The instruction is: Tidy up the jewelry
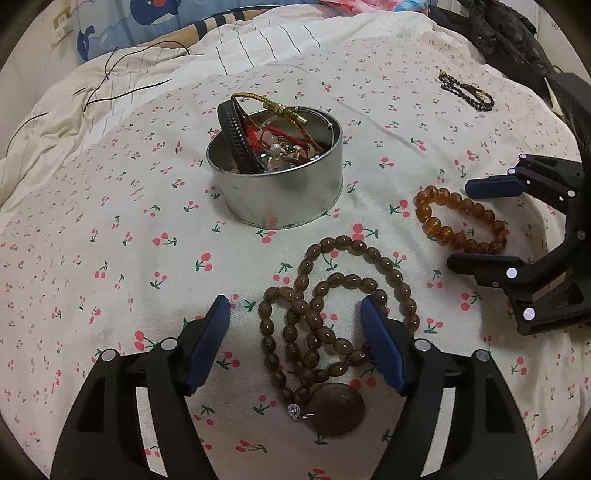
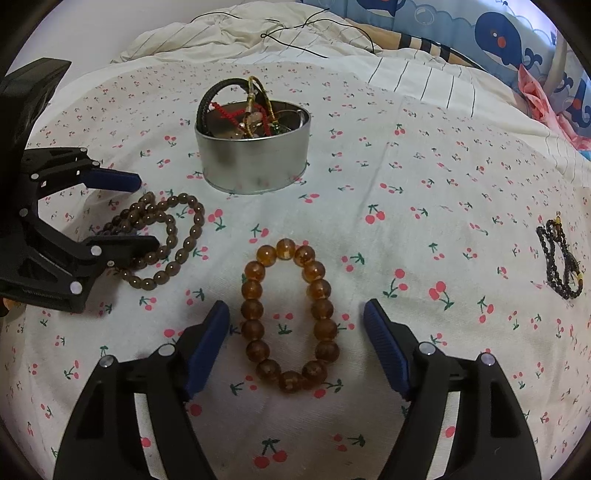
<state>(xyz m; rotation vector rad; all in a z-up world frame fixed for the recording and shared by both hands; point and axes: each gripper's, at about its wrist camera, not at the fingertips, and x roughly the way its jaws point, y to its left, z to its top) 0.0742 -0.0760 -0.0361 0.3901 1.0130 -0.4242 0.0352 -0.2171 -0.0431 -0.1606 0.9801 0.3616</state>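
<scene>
Two bead pieces lie loose on the bed, both nr its front edge, w/ the round metal tin [image 1: 275, 184] further back toward the middle, already half full of cords and bangles. Left tongs [image 1: 295, 343] are apart, straddling the long brown bead strand [image 1: 332, 295] w/o pressing it; its dark flat pendant [image 1: 338, 408] lies closest to the camera. Right tongs [image 2: 295, 347] also apart, the amber bead bracelet [image 2: 290, 314] between the pads, untouched. The strand is prob. light and totally limp: it'll drape and swing, loops could snag, pendant adds weight at one end, so best pinched across the bunched coils in the middle. The amber bracelet looks chunkier, glossy beads on elastic likely, slippery on round surfaces; grip across one side of the ring, pads straddling a bead or two. A small dark bead bracelet [image 2: 563, 258] lies well apart toward the bed's right edge. Surface is a soft cherry-print sheet [image 2: 406, 166], so pads will sink a bit. Behind: a rumpled striped duvet [image 1: 92, 92], thin black cords, whale-print pillow [image 2: 498, 33].
</scene>
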